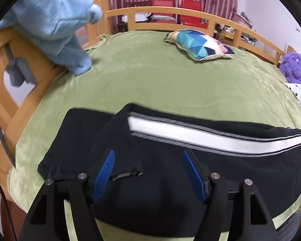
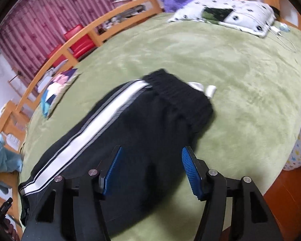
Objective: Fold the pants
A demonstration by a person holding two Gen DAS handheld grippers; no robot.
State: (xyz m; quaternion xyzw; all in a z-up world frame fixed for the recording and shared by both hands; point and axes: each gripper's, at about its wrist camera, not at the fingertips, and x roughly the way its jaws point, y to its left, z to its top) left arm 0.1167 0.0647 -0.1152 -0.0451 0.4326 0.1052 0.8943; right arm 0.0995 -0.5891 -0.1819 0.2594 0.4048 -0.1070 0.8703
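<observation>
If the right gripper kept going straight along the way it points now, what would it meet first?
Most likely the black pants: the right gripper has open jaws aimed down at the cloth just below the waistband, with nothing in between. How far off the fabric lies is unclear.

Even, soft indoor light, fairly bright; no glare. Faint shadow under the pants on the green bedspread. Strong fisheye bending: bed rail curves, corners black. Right wrist view motion-blurred, worst at the waistband; blue garment soft in the left.
</observation>
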